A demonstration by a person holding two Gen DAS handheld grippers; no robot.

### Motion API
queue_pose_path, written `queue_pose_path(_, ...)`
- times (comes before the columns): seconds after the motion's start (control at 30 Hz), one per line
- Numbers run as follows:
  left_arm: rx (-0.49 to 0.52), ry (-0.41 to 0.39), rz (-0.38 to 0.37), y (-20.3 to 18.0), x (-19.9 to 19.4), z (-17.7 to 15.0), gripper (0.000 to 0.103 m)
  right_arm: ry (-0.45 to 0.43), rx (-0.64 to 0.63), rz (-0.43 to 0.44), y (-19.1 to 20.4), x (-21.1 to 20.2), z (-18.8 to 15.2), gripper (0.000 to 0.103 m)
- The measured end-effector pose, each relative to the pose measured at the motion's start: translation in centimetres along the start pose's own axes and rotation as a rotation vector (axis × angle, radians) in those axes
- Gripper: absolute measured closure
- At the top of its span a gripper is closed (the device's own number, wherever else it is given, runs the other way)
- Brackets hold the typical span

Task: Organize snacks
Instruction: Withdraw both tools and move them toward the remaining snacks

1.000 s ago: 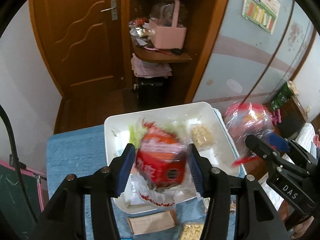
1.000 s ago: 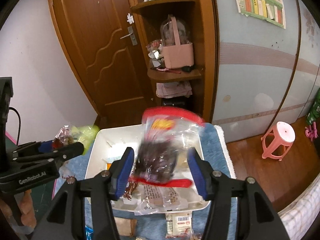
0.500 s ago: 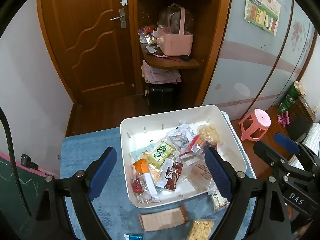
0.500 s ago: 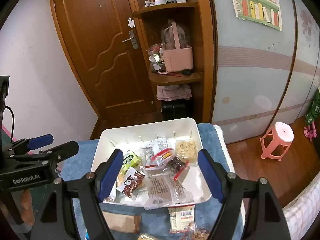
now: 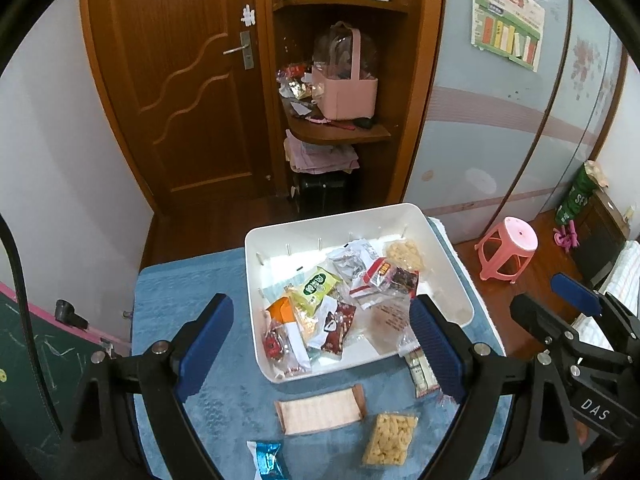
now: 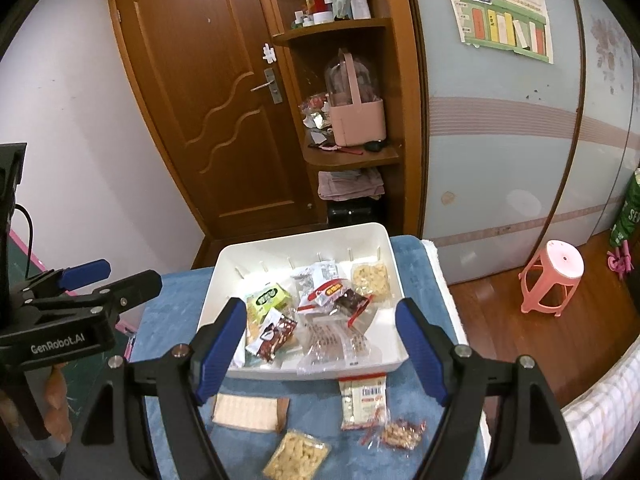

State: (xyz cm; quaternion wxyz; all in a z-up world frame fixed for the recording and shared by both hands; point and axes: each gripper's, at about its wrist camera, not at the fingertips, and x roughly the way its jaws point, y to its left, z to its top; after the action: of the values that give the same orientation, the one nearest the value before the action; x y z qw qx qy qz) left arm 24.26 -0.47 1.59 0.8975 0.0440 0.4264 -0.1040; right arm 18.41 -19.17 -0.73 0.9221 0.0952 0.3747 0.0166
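Note:
A white bin point(image 5: 452, 264) point(image 6: 394, 264) on a blue towel holds several snack packets, among them a green packet point(image 5: 318, 284) point(image 6: 269, 297) and a red-edged clear bag point(image 5: 384, 280) point(image 6: 334, 298). My left gripper point(image 5: 320, 344) is open and empty, held above the bin's near side. My right gripper point(image 6: 320, 344) is open and empty, also above the bin. On the towel in front of the bin lie a tan packet point(image 5: 320, 410) point(image 6: 250, 410), a bag of yellow puffs point(image 5: 390, 438) point(image 6: 296, 460), a barcode packet point(image 6: 362, 400) and a blue packet point(image 5: 266, 460).
The blue towel point(image 5: 188, 292) covers a small table. A pink stool point(image 5: 508, 250) point(image 6: 554, 276) stands on the wood floor at right. A wooden door and a corner shelf with a pink basket point(image 5: 346, 92) lie behind. A green board edge is at left.
Both grippers have opened and let their snack bags drop into the bin, then drawn up and back. The red bags now lie among the packets in the bin.

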Motion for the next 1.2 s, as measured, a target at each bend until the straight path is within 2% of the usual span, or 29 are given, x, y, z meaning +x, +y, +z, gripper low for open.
queue_pose_path(0.37, 0.003, -0.046, 0.028, 0.1, -5.2, -3.4, 0.013, 0.001, -0.038, 0.016, 1.1, -4.1, -2.6, 0.024)
queue_pose_path(0.6, -0.015, -0.039, 0.052, 1.7, -7.0, -6.4, 0.013, 0.041, -0.048, 0.034, 1.8, -4.6, -5.1, 0.02)
queue_pose_path(0.9, -0.061, 0.078, 0.085, 4.4, -4.6, -12.0, 0.013, 0.176, -0.02, 0.054, 2.3, -1.8, -9.4, 0.02)
queue_pose_path(1.2, -0.136, 0.27, 0.107, 7.3, 1.9, -18.2, 0.013, 0.374, 0.066, 0.044, 2.4, 4.2, -15.0, 0.02)
